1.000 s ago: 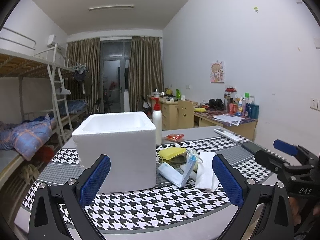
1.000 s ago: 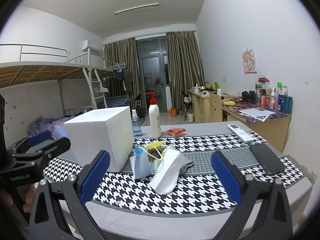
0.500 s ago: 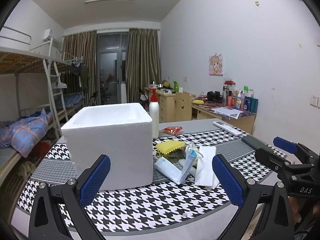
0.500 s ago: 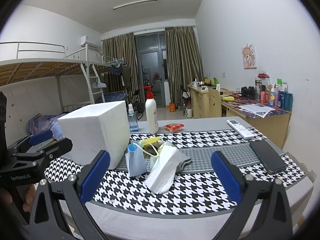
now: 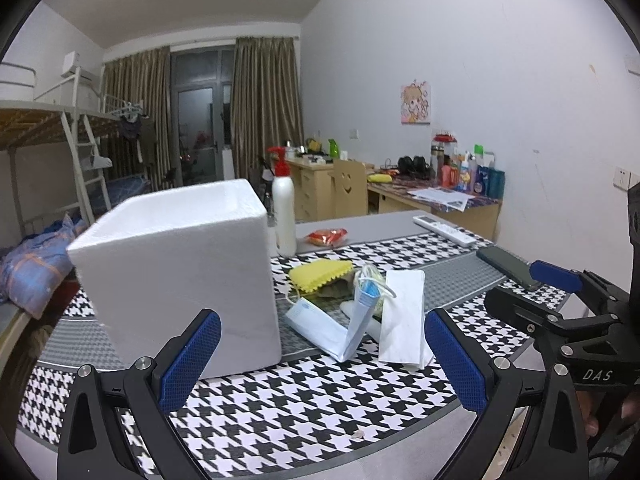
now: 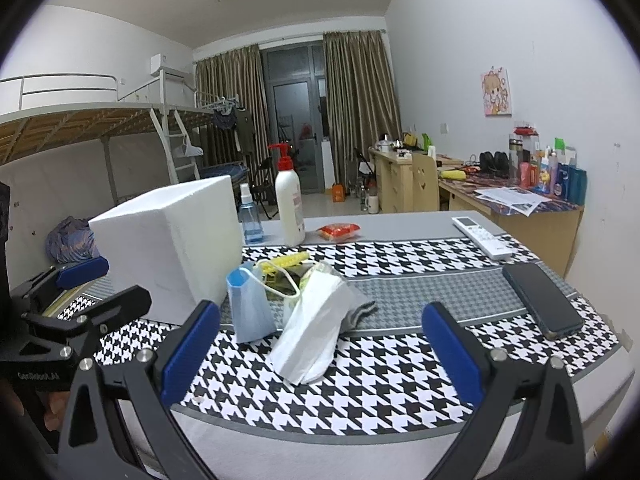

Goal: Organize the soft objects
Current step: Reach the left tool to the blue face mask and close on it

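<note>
Both jaws gape wide and hold nothing as I hover my left gripper (image 5: 322, 354) and right gripper (image 6: 320, 346) short of the mask pile (image 6: 296, 312) lying just beside the foam box (image 5: 180, 276) on the houndstooth cloth (image 6: 400, 368).

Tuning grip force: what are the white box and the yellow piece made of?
Box: looks like expanded foam, matte white with a grainy surface and thick walls. Yellow piece: probably a soft sponge or cloth; matte, zigzag edge, slightly sagging.
</note>
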Tool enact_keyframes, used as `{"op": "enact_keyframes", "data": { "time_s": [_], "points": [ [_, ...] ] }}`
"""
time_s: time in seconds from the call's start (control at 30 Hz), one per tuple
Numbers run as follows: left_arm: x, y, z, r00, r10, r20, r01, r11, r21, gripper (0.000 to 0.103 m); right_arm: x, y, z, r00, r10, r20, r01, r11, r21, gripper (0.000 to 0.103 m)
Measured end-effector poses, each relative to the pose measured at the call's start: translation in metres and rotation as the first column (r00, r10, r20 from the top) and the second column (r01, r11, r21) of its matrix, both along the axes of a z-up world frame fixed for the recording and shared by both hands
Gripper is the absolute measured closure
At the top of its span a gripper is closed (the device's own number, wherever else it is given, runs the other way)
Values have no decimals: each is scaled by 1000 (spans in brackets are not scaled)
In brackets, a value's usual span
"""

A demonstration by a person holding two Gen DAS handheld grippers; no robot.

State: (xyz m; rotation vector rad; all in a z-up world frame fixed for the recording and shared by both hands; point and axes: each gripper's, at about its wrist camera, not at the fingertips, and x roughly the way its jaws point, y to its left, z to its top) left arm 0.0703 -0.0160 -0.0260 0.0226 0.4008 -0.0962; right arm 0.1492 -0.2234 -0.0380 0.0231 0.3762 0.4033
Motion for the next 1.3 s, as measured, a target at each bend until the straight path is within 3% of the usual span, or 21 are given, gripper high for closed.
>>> {"op": "enact_keyframes", "data": {
  "time_s": [0.77, 1.17, 1.3],
  "points": [
    [50, -21, -33, 983, -93, -158, 100, 994, 36, 1, 40, -9, -28, 992, -41, -123, 41, 999, -3, 1],
    [73, -28, -47, 968, -89, -233, 107, 992, 68, 19, 54, -18, -37, 985, -63, -157, 64, 998, -1, 1],
    [82, -27, -50, 963, -77, -257, 98, 993, 71, 29, 56, -17, -38, 985, -55, -160, 55, 998, -6, 1]
  ]
}}
